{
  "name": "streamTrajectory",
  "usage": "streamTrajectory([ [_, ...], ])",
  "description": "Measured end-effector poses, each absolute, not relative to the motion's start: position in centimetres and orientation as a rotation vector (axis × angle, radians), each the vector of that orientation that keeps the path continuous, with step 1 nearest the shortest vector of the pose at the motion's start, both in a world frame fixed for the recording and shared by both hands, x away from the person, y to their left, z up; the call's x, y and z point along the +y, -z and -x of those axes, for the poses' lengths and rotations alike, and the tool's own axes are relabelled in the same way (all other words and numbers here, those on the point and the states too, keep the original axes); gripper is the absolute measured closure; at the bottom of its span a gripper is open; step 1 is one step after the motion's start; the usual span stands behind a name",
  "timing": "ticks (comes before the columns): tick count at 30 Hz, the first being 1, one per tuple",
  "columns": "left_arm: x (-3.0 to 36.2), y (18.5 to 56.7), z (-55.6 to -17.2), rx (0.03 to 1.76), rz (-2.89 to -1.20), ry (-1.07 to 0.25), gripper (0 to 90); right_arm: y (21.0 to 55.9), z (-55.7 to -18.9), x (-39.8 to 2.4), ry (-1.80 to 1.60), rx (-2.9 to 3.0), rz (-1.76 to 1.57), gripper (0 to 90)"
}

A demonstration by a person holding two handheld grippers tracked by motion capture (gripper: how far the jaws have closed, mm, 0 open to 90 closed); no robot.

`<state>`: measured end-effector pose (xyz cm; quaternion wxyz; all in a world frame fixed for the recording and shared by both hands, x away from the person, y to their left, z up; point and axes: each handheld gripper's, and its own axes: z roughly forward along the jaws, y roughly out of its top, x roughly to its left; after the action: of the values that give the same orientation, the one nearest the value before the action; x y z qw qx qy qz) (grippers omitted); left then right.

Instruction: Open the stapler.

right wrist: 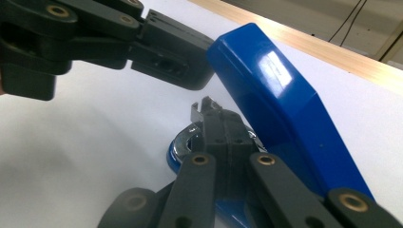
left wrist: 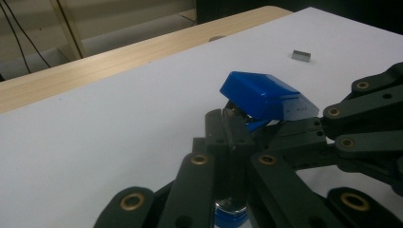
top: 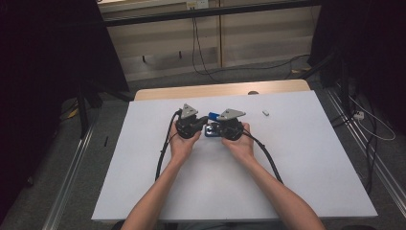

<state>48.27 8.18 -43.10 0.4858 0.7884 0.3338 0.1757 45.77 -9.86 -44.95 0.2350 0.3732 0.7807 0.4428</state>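
Both hands are in close at the middle of the white table [top: 143, 158], and the work centres on a blue stapler [top: 212, 125] lying between the two grippers. Its blue top cover [right wrist: 280, 104] is swung up and open, tilted well clear of the base, so the opening step looks done. In the right gripper view, the right gripper [right wrist: 222, 130] has its black jaws pressed together over the stapler's exposed metal channel [right wrist: 202, 110], right at the front of the chromed base; whether they actually pinch that metal or just rest against it, the view is too tight to tell. The left gripper [left wrist: 228, 127] is closed as well, jaws together, its tip pushed in under the lifted cover beside the dark metal part there, and it seems to be steadying or propping the cover. In the high view, the left gripper sits just left of the stapler and the right gripper just right of it, nearly touching each other across it. Farther off, toward the far right of the table, lies a small grey block [top: 265, 113], well apart from the action and untouched; it may be a strip of staples, though it is too small to be sure. By my reading this is roughly the midpoint: stapler open and held, with loading and shutting the cover remaining.
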Motion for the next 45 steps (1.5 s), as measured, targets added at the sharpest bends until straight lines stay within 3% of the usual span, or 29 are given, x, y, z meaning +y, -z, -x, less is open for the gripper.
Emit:
streamTrajectory([
  [45, 7.9, 45.2, -48.9, 0.853, -1.969, -0.405, 90.0, 45.4, -46.1, -10.0, -1.207, 2.127, -1.041, 90.0],
])
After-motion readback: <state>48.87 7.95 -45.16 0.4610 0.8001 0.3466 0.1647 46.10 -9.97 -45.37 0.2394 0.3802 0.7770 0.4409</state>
